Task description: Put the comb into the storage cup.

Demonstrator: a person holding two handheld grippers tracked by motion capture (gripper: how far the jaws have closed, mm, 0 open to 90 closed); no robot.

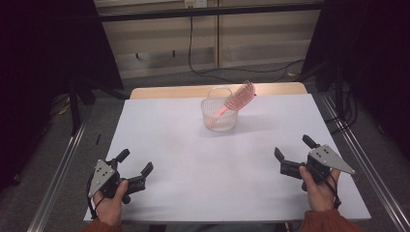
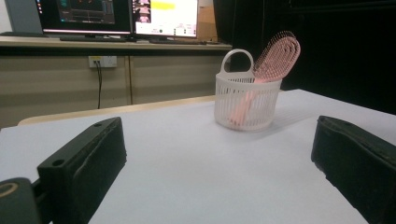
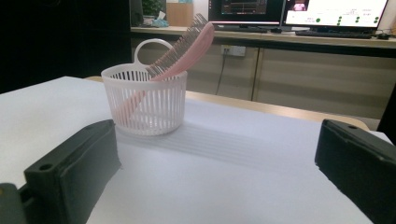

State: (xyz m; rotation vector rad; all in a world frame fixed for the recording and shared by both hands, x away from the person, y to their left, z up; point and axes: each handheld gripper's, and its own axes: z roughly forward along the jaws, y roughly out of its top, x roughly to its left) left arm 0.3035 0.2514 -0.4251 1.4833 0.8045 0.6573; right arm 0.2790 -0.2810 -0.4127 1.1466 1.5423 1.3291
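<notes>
A small white slatted basket (image 1: 220, 118) (image 2: 243, 105) (image 3: 144, 105) with a loop handle stands upright at the far middle of the white table (image 1: 212, 159). A pink hairbrush (image 1: 235, 102) (image 2: 275, 58) (image 3: 180, 49) leans in it, handle down, head sticking out over the rim. My left gripper (image 1: 135, 162) (image 2: 219, 154) rests near the front left corner, open and holding nothing. Near the front right edge my right gripper (image 1: 294, 148) (image 3: 217, 158) is open and holds nothing. Both are far from the basket.
The white sheet covers a wooden tabletop (image 1: 193, 91) whose far edge shows. Metal rails (image 1: 360, 159) run along both sides. Beyond the table are a wooden cabinet (image 1: 203, 43) with a hanging cable (image 1: 191, 38), and monitors (image 2: 121, 16) (image 3: 299, 11) on a counter.
</notes>
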